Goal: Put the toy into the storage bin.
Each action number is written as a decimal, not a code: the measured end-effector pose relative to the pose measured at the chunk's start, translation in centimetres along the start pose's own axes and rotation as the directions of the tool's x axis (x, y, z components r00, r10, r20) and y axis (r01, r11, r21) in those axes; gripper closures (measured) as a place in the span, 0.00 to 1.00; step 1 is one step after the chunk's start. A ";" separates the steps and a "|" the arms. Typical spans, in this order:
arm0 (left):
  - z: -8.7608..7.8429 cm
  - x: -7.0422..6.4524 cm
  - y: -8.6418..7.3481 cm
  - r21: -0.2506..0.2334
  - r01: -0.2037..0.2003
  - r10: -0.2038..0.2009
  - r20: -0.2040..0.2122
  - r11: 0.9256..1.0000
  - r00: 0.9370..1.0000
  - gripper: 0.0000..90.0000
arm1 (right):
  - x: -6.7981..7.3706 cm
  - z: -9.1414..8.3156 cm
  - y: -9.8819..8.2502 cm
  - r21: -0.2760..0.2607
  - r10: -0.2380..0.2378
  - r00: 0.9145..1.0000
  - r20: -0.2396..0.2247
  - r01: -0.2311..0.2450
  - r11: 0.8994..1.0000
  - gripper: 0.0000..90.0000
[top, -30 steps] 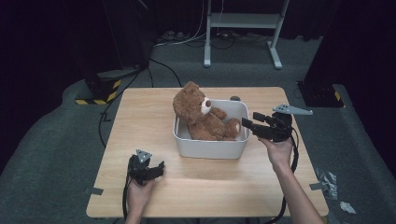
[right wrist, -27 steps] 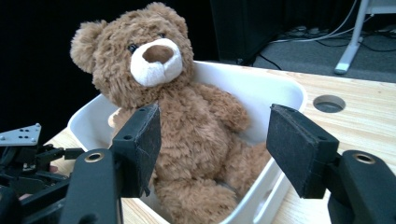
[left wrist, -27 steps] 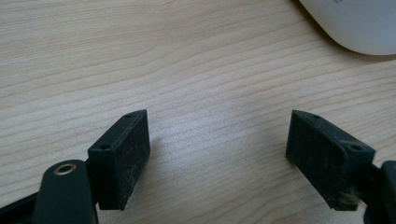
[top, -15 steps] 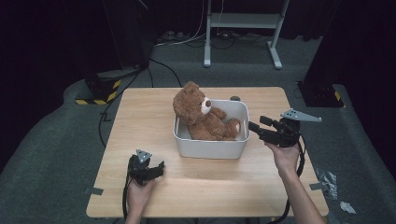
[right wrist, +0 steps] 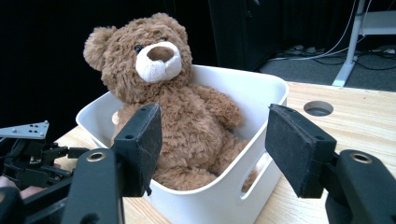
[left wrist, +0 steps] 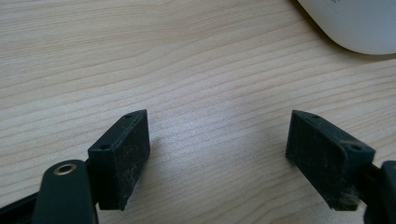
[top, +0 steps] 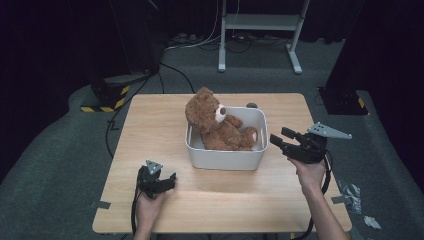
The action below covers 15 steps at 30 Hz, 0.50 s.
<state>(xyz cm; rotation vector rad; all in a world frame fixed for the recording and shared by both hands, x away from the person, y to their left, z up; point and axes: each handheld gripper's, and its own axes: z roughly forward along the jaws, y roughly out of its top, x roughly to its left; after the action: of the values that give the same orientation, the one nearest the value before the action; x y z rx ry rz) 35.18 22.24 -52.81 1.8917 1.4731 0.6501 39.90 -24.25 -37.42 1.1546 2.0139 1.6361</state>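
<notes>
A dark room surrounds me, with grey carpet underfoot, and before me stands a light wooden table (top: 150, 125). Near its middle sits a white tub (top: 225, 158), and inside it a brown teddy bear (top: 216, 125) sits upright, its head above the rim and its back leaning toward the tub's left wall as the high view shows it. My right gripper (top: 278, 140) hovers just beside the tub's right wall, pointing at it, apart from it as far as I can judge. In the right gripper view my jaws stand wide apart with nothing pinched between them; the bear and the near rim of the tub (right wrist: 219, 196) lie beyond the gap, and one slot handle shows in the tub's side. A round hole (right wrist: 318, 108) is cut in the tabletop behind the tub. My left gripper (top: 167, 181) rests low over the table's near edge, well apart from the tub. In the left gripper view my fingers (left wrist: 123, 156) are spread wide over bare wood, gripping nothing, with a corner of the tub (left wrist: 355, 23) at the upper right.
</notes>
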 end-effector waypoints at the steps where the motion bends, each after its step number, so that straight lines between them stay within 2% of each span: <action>1: 0.0 0.0 0.0 0.000 0.000 0.000 0.000 1.000 1.000 0.24 | 0.0 -0.1 0.0 -0.002 0.000 1.000 0.002 0.000 1.000 0.40; 7: 0.0 0.0 0.0 0.000 0.000 0.000 0.000 1.000 1.000 0.24 | -0.3 -0.6 -0.5 -0.007 -0.004 1.000 0.015 0.004 1.000 0.40; 15: 0.0 0.0 0.0 -0.002 0.003 -0.003 0.007 1.000 1.000 0.24 | -0.8 -1.3 -1.8 -0.012 0.020 0.999 0.026 -0.019 1.000 0.41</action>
<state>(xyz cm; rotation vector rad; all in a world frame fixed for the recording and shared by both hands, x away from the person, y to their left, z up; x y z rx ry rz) 35.18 22.21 -52.84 1.8882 1.4702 0.6433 38.79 -25.76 -38.88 1.1889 1.9799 1.6315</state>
